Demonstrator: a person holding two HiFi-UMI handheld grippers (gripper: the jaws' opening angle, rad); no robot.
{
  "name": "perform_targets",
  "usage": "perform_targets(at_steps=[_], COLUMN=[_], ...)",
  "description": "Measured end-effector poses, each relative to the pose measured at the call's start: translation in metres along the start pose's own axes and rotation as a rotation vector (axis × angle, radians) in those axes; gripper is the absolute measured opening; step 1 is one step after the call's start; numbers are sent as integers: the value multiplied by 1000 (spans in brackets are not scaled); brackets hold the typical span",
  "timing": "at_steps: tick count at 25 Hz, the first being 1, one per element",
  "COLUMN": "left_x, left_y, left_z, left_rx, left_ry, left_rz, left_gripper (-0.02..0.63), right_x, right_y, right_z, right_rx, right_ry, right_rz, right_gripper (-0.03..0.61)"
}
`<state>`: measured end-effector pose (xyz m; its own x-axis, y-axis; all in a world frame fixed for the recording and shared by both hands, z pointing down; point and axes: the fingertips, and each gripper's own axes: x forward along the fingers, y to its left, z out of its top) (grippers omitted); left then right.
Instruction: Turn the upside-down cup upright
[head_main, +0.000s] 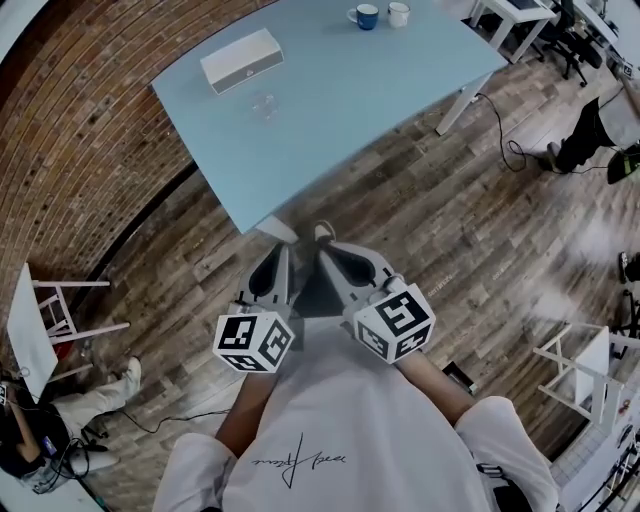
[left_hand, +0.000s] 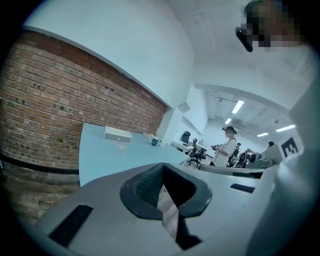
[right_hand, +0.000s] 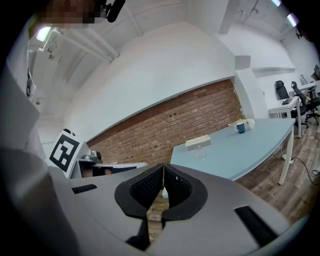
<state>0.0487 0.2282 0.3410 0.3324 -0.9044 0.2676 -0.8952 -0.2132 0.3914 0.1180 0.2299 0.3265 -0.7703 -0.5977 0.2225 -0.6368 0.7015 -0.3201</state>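
Note:
A small clear glass cup (head_main: 264, 104) stands on the light blue table (head_main: 330, 110), just in front of a white box (head_main: 241, 60). It also shows small and far off in the left gripper view (left_hand: 121, 148) and in the right gripper view (right_hand: 200, 153). Both grippers are held close to my body over the wooden floor, well short of the table's near corner. My left gripper (head_main: 280, 248) (left_hand: 162, 166) is shut and holds nothing. My right gripper (head_main: 325, 248) (right_hand: 162, 167) is shut and holds nothing as well.
A blue mug (head_main: 365, 16) and a white mug (head_main: 398, 14) stand at the table's far end. White stools stand at the left (head_main: 40, 320) and right (head_main: 590, 375). A cable (head_main: 500, 130) lies by the table leg. People are at the room's edges, one (left_hand: 225, 147) standing far off.

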Motion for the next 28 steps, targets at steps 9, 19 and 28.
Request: perform_targets(at_steps=[9,19,28], left_x=[57,113,157], left_y=[13,40,73], left_z=[20,42,67], left_rx=[-53,-104,-111], left_ry=[-11,10,39], left_rz=[-13,37,73], left_gripper=[11,11,11], right_x=[42,93,143], right_y=[-38,-82,-115], right_z=[23,45,61], right_rx=[-20,4,23], right_ry=[33,94,141], right_rz=[9,25,35], right_gripper=[21,21,23])
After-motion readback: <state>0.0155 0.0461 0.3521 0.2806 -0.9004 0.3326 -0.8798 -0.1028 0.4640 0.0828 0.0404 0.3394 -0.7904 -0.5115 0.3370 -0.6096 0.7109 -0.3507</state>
